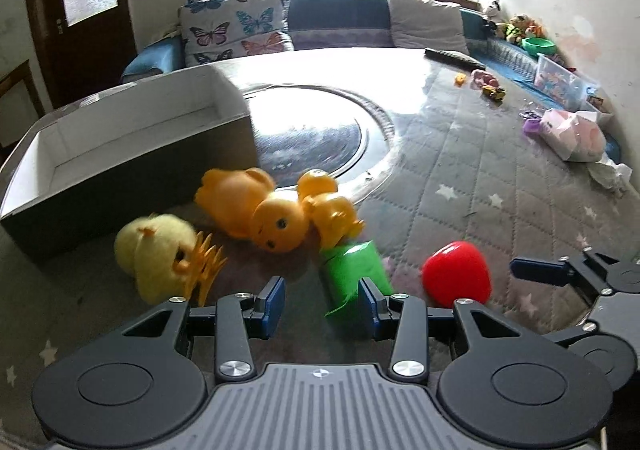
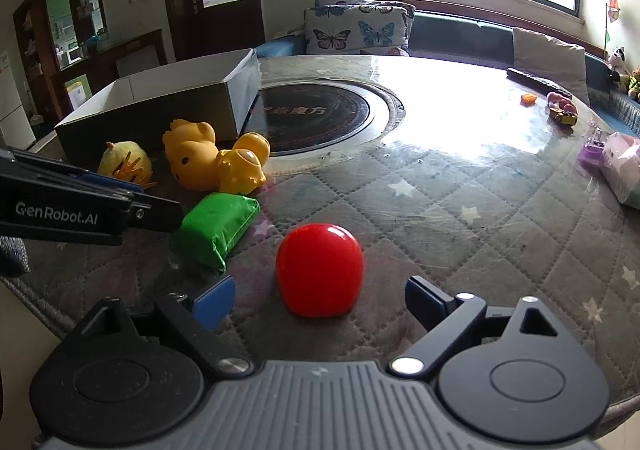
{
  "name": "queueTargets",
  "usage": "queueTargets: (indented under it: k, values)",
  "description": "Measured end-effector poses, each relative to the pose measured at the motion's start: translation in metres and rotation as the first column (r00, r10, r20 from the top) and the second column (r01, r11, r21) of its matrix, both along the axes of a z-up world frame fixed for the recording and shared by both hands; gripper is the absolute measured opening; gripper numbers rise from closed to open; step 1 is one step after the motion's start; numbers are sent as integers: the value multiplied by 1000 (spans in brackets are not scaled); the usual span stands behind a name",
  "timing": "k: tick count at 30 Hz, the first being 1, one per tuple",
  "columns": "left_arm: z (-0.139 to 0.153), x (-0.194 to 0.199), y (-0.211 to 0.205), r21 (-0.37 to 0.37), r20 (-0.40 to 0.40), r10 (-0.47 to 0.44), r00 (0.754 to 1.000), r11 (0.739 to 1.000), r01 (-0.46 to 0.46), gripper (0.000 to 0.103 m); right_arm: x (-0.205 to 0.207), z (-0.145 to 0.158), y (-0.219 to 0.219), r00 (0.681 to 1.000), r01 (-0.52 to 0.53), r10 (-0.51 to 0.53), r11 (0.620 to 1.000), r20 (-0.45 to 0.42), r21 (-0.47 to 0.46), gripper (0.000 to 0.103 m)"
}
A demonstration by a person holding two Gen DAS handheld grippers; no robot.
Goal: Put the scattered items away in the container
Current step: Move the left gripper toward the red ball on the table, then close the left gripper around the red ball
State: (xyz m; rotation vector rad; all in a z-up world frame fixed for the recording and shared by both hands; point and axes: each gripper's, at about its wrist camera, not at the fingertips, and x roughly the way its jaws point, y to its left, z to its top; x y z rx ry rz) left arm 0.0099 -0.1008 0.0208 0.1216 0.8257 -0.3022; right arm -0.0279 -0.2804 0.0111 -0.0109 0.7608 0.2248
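My left gripper [image 1: 322, 306] is open and low over the table. The near end of a green packet [image 1: 354, 270] lies just inside its right finger. Beyond lie a fuzzy yellow chick [image 1: 160, 262], a big orange rubber duck [image 1: 256, 210] and a smaller orange duck [image 1: 332, 206]. A red rounded toy [image 1: 456, 274] sits to the right. My right gripper [image 2: 320, 302] is open, its fingers either side of the red toy [image 2: 320, 270], not touching it. The green packet [image 2: 218, 226], ducks [image 2: 216, 162] and chick [image 2: 124, 164] lie to its left. The open white-lined box [image 1: 120, 154] stands behind them; it also shows in the right wrist view [image 2: 168, 98].
The round table has a quilted star-pattern cover [image 2: 460, 210] and a dark round inset [image 2: 316, 118]. Small toys [image 2: 560, 110], a remote [image 2: 536, 80] and a pink-white bag [image 1: 572, 134] lie at the far right. A sofa with butterfly cushions [image 1: 236, 30] stands behind.
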Motion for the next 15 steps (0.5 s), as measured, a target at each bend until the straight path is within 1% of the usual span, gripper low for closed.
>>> queueTargets:
  k: [3, 4, 6, 8, 13, 15]
  values:
    - [2, 5, -5, -13, -6, -19, 1000, 1000, 19, 43, 3, -1, 0, 1000, -2, 2, 1000, -2, 1, 89]
    - [3, 6, -7, -19, -5, -30, 1000, 999, 30, 43, 4, -1, 0, 1000, -3, 3, 1000, -2, 1, 88]
    - [6, 8, -12, -31, 0, -56, 998, 998, 56, 43, 6, -3, 0, 1000, -7, 7, 1000, -5, -4, 83]
    - [6, 10, -18, -44, 1, -83, 997, 996, 83, 43, 6, -4, 0, 1000, -10, 10, 1000, -7, -4, 82]
    - [5, 13, -33, -70, -10, -148, 989, 987, 147, 43, 6, -5, 2, 1000, -24, 24, 999, 7, -28, 75]
    - [4, 15, -38, -87, -19, -178, 984, 981, 175, 43, 6, -5, 2, 1000, -28, 28, 999, 13, -35, 68]
